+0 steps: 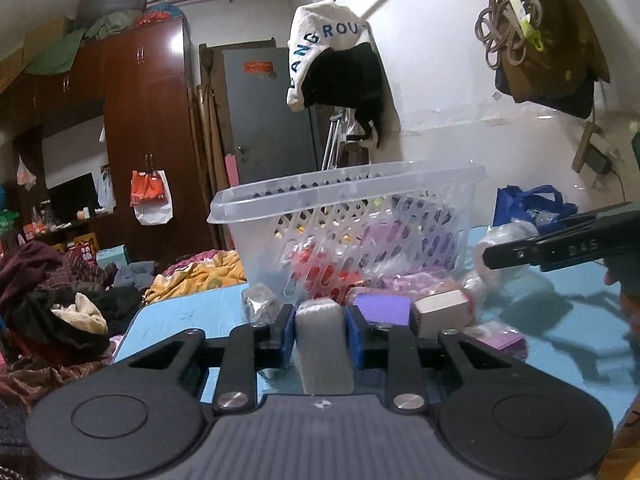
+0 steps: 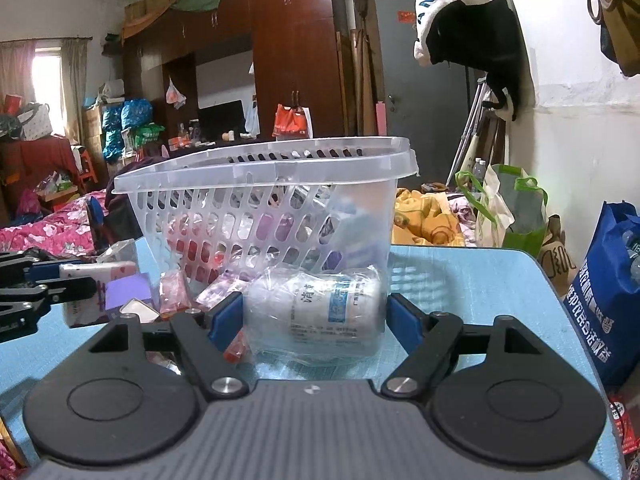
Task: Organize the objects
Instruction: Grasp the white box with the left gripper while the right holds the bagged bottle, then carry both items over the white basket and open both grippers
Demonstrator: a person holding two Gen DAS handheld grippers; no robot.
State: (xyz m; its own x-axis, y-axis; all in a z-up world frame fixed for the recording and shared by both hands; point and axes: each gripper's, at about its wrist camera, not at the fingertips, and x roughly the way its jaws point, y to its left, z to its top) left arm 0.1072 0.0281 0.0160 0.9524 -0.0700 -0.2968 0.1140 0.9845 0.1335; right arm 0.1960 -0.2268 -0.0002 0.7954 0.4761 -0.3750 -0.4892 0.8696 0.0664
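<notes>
Blue table [image 2: 460, 276] (cluttered bedroom w/ wardrobe [image 2: 296, 52])

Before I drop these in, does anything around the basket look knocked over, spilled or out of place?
Nothing is spilled or broken. The clear basket stands upright on the blue table. Small packets lie loose against its front wall. A wrapped white bottle lies on its side between the right tool's pads.
</notes>
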